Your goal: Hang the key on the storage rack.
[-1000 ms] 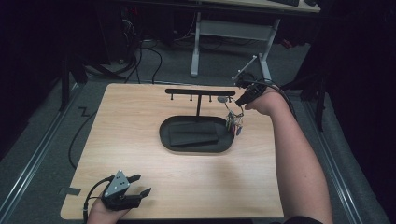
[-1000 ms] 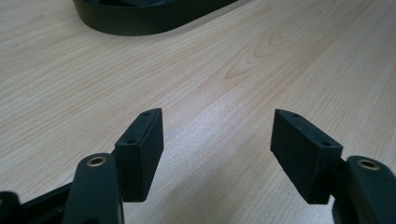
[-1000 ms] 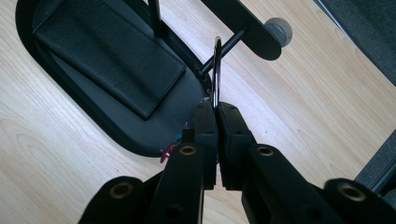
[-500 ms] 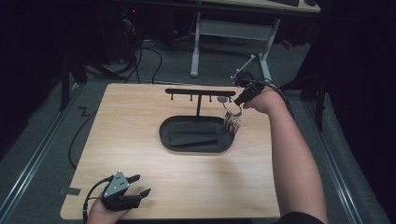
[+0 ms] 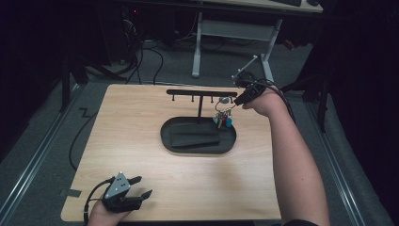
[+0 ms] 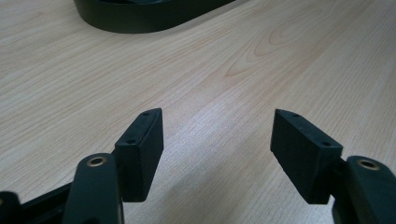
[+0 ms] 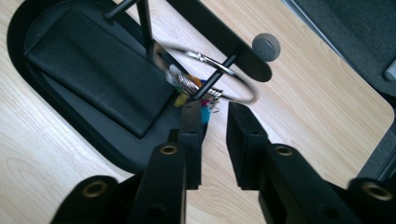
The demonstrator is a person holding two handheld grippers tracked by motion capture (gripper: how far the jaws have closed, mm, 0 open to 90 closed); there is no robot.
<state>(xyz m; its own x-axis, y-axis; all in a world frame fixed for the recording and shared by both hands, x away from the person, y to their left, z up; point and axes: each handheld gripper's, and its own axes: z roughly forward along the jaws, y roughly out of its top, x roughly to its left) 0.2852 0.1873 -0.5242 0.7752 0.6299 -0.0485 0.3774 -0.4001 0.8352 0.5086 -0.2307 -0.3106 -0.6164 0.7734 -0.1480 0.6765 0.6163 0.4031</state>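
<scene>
High view: wooden table (image 5: 141, 136) carries a black oval tray (image 5: 197, 146) with a dark flat wallet (image 7: 100, 67) lying in it, and a black T-shaped hook rack (image 5: 201, 92) rising from the tray. Key ring (image 7: 210, 70) hangs on the rack's right-end peg, its coloured keys (image 5: 222, 120) dangling over the tray's right edge. Right gripper (image 7: 215, 109) sits just beside the ring; its jaws have just been opening, now a narrow gap, nothing between them, ring just beyond the tips. Left gripper (image 6: 217, 126) rests at the table's near left corner, jaws wide, empty.
</scene>
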